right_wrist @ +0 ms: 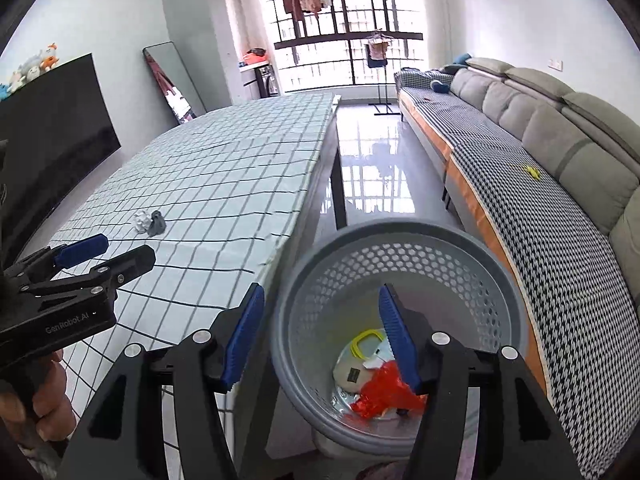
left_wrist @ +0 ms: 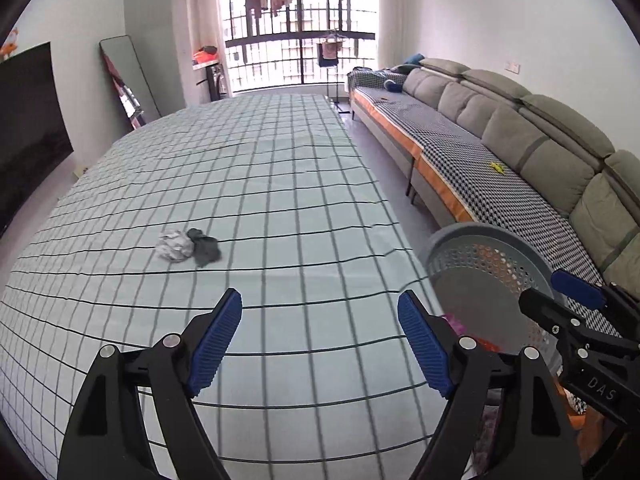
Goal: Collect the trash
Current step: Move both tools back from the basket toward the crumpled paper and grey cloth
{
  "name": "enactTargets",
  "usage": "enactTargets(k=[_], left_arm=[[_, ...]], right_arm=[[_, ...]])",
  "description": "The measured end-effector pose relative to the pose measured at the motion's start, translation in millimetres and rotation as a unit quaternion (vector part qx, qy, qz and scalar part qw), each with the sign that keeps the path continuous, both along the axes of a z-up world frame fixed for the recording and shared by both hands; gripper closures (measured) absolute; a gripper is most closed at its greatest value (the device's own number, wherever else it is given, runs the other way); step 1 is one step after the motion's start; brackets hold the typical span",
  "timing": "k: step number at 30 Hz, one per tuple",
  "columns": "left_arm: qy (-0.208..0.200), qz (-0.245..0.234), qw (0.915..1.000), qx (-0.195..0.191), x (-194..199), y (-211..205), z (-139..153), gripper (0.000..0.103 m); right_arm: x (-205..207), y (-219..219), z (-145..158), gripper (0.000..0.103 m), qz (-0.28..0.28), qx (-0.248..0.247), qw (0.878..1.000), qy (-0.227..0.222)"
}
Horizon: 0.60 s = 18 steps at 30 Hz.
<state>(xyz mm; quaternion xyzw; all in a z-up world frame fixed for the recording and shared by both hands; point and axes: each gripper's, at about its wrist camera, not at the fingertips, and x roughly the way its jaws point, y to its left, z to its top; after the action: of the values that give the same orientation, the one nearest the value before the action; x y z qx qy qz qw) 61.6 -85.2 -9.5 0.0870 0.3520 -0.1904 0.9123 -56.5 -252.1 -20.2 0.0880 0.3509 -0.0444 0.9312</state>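
**two scraps left on the table, and they're easy to fumble**

heads up, both your claws are empty right now. the left gripper has its jaws wide apart with nothing but tablecloth showing between them, and the right gripper is spread wide too, hanging over the basket with nothing pinched.

what's left of the trash: a crumpled white paper ball and a dark grey wad, touching each other, sitting out on the checked tablecloth well ahead of the left claw. the basket stands off the table's right edge and already has a red wrapper and some other bits in the bottom.

stuff that could bite you, imo:

- the two scraps touch, so if you close on one you'll probably nudge the other away, or grab both loosely and drop one on the carry.
- come in too low and the pads catch the cloth, bunching it up and dragging everything.
- the paper ball is light, so a weak pinch might let it slip before you reach the basket, and it lands on the floor between table and sofa.
- your two claws are near each other by the basket, so watch you don't knock them together.
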Motion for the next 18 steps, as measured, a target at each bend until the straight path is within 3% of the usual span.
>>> enactTargets(k=[10, 18], left_arm=[[-0.005, 0.098, 0.9952, 0.000, 57, 100, -2, 0.018], [-0.012, 0.146, 0.9891, 0.012, 95, 148, -10, 0.015]], right_arm=[[90, 83, 10, 0.044, 0.099, -0.025, 0.994, 0.026], [162, 139, -3, 0.044, 0.159, -0.035, 0.985, 0.061]])
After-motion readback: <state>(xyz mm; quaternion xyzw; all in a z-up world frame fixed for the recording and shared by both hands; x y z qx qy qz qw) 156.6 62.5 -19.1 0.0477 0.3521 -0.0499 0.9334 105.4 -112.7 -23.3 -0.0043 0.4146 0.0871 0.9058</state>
